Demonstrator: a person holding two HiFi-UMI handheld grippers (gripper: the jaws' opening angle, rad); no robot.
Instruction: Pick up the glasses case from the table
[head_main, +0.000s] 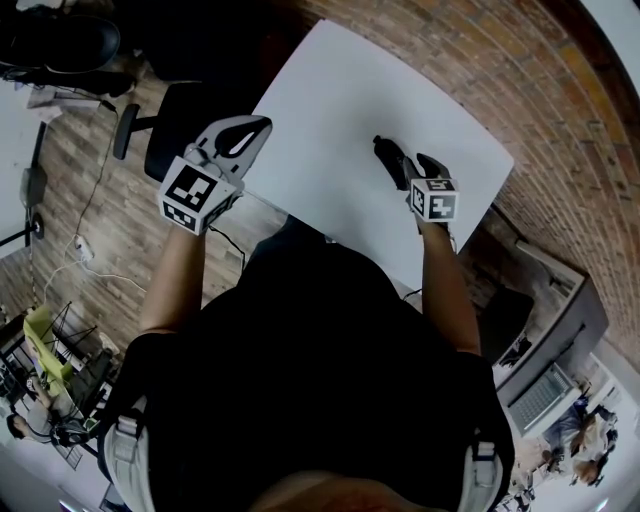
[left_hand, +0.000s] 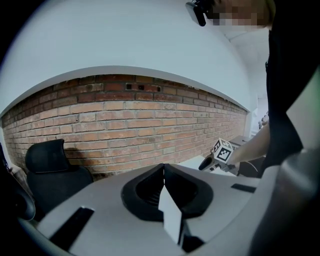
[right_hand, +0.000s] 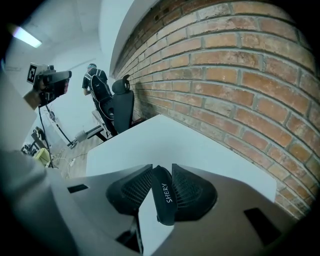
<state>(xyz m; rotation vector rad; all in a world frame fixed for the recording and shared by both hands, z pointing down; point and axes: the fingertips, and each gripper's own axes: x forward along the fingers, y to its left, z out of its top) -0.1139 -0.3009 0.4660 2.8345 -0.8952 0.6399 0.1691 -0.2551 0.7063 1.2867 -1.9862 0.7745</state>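
Nearest, just off the table's (head_main: 340, 90) left edge: left gripper (left_hand: 163, 170), clenched on nothing, pads meeting in a thin line. Probably parked there to leave the job to the other hand.

Over the table's right half, tilted steeply down: right gripper (right_hand: 162, 167), jaws parted just enough to straddle the glasses case (right_hand: 165, 200). Dark case lying narrow side up between the pads, white lettering along it, presumably for closing across its slim width. No clear squeeze to be seen, so judged released rather than grasping.

Hard to tell whether resting on the table or just off it. Lower end cut off by the gripper's own body. From the head view, lost against the dark jaws.

Beyond the table's far edge: brick wall (right_hand: 240, 90) and an office chair (right_hand: 122, 105).
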